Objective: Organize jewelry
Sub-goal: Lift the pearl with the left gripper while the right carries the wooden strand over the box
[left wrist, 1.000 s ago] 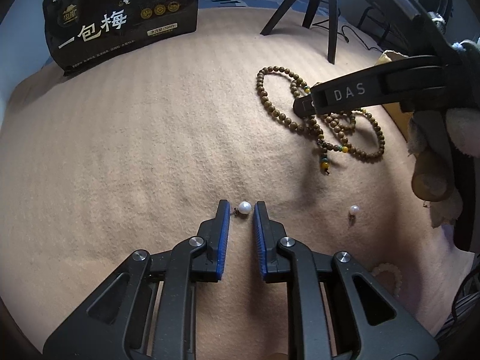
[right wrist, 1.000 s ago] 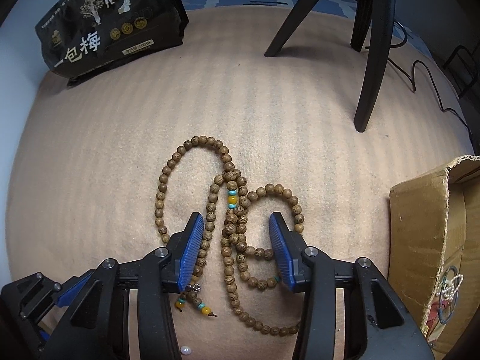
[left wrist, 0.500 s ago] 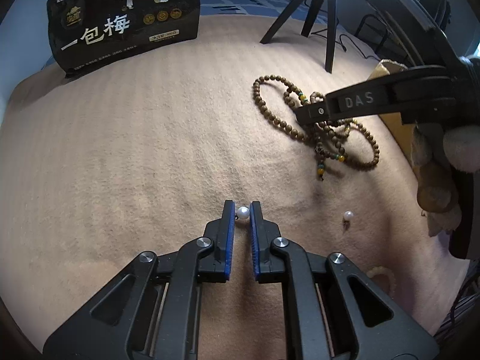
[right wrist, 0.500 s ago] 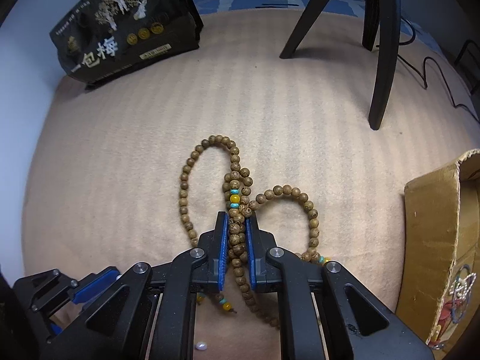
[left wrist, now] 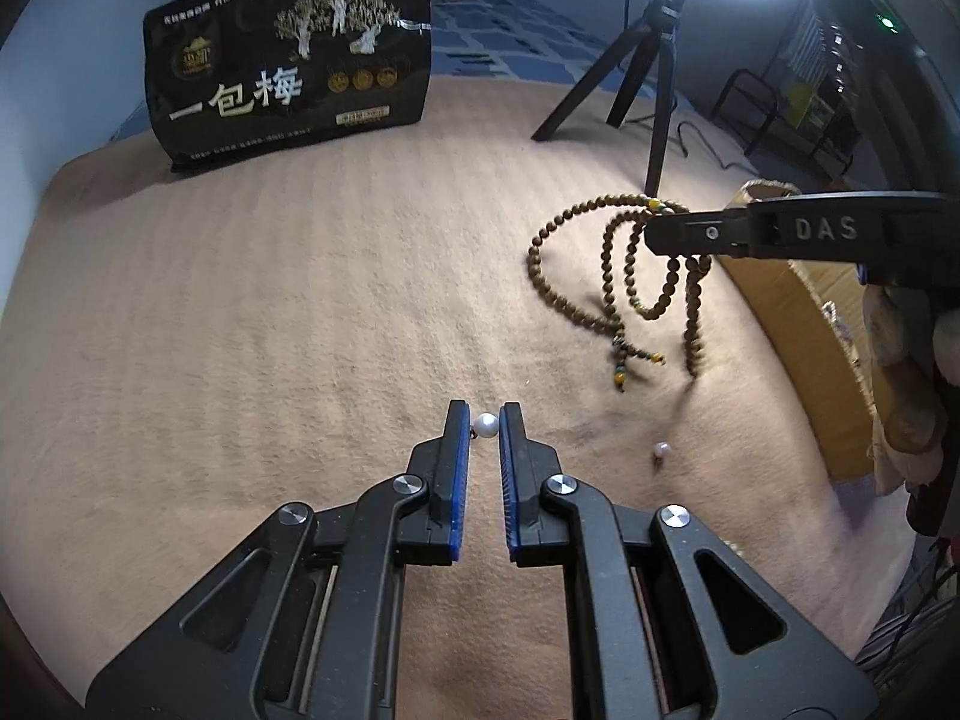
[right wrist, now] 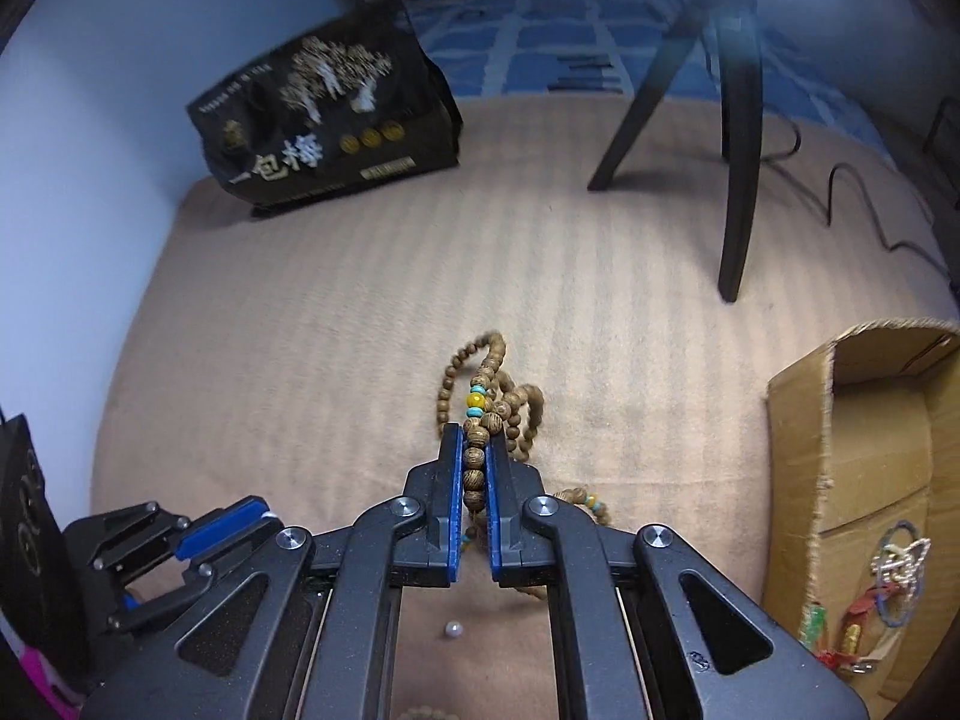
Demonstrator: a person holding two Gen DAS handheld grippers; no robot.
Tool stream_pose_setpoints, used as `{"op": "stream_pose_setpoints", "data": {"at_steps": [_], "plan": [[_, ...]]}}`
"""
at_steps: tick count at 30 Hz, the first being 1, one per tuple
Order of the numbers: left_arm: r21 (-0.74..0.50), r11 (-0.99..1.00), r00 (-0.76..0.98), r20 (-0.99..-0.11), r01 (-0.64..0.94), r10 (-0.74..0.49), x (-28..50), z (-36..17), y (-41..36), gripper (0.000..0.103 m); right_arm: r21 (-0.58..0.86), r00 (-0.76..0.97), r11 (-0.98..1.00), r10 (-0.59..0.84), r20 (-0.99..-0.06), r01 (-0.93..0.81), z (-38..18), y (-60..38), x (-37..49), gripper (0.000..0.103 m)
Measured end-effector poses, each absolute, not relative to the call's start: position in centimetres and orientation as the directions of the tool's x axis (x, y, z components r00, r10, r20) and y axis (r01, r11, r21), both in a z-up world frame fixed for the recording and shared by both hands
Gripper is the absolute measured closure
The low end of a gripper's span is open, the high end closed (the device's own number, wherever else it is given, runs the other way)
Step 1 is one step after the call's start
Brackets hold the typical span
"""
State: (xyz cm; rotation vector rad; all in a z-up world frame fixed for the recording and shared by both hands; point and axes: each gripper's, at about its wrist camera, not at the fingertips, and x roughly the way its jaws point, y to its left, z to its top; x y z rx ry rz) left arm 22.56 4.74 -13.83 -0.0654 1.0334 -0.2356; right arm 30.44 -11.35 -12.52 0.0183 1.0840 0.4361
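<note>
Our left claw pinches a white pearl earring above the tan blanket; our right claw grips the wooden bead necklace, loops dangling.

A: Where does the left wrist camera sit?

B: Behind the left gripper, low and close over the beige blanket, facing the black snack bag and tripod.

A: And the right one?

B: Behind the right gripper, higher, tilted down, facing the same way. Both views share the blanket, bag, tripod, cardboard box and wooden bead strand.
</note>
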Motion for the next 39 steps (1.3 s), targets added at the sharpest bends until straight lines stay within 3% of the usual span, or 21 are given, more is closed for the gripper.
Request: {"op": "stream_pose_setpoints", "data": {"at_steps": [19,39], "plan": [[-0.202,0.955,0.573,-0.766,0.217,-0.292,19.3,-7.3,2.2,0.095,0.202,0.523,0.899,0.397,-0.754,-0.389,-4.5,-14.6,24.8,0.098],[-0.234,0.890,0.554,-0.712,0.392,-0.432,16.7,-3.8,-8.7,0.095,0.150,0.639,0.935,0.331,-0.694,-0.321,0.5,-24.0,22.3,0.098]]}}
